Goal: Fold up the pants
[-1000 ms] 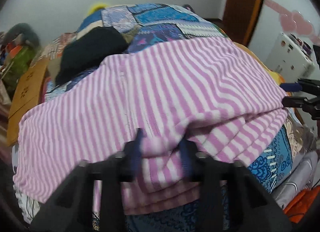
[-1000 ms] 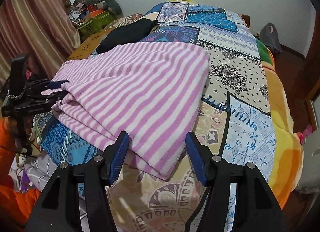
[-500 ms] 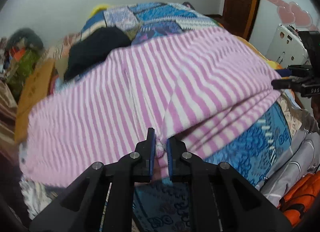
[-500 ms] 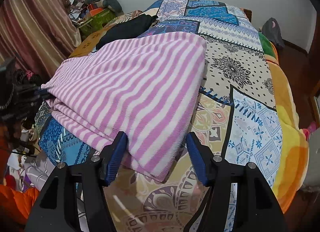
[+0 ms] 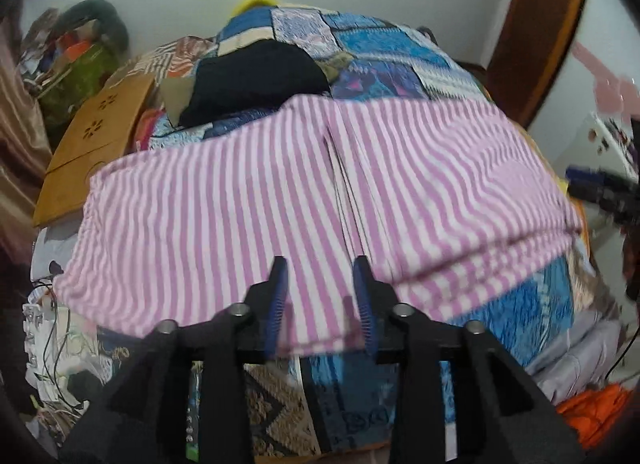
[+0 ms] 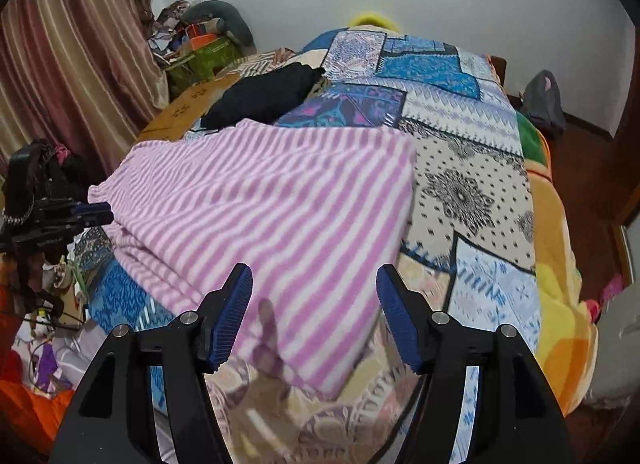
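The pink and white striped pants (image 5: 304,200) lie folded on the patchwork bedspread (image 5: 384,48); they also show in the right wrist view (image 6: 272,200). My left gripper (image 5: 320,296) is open, its blue pads on either side of the near edge of the pants, nothing pinched. My right gripper (image 6: 314,314) is wide open just above the near corner of the pants, empty. The left gripper also shows at the left edge of the right wrist view (image 6: 80,214), beside the folded edge.
A black garment (image 5: 256,80) lies on the bed beyond the pants. A wooden board (image 5: 96,148) and clutter sit at the bed's left side. Curtains (image 6: 68,64) hang on the left. Orange cloth (image 5: 592,408) and cables lie by the bed's near edge.
My left gripper was shut on the pants' edge half a second ago; it has opened and let go, and the pants lie flatter. The right gripper stayed open and edged closer.
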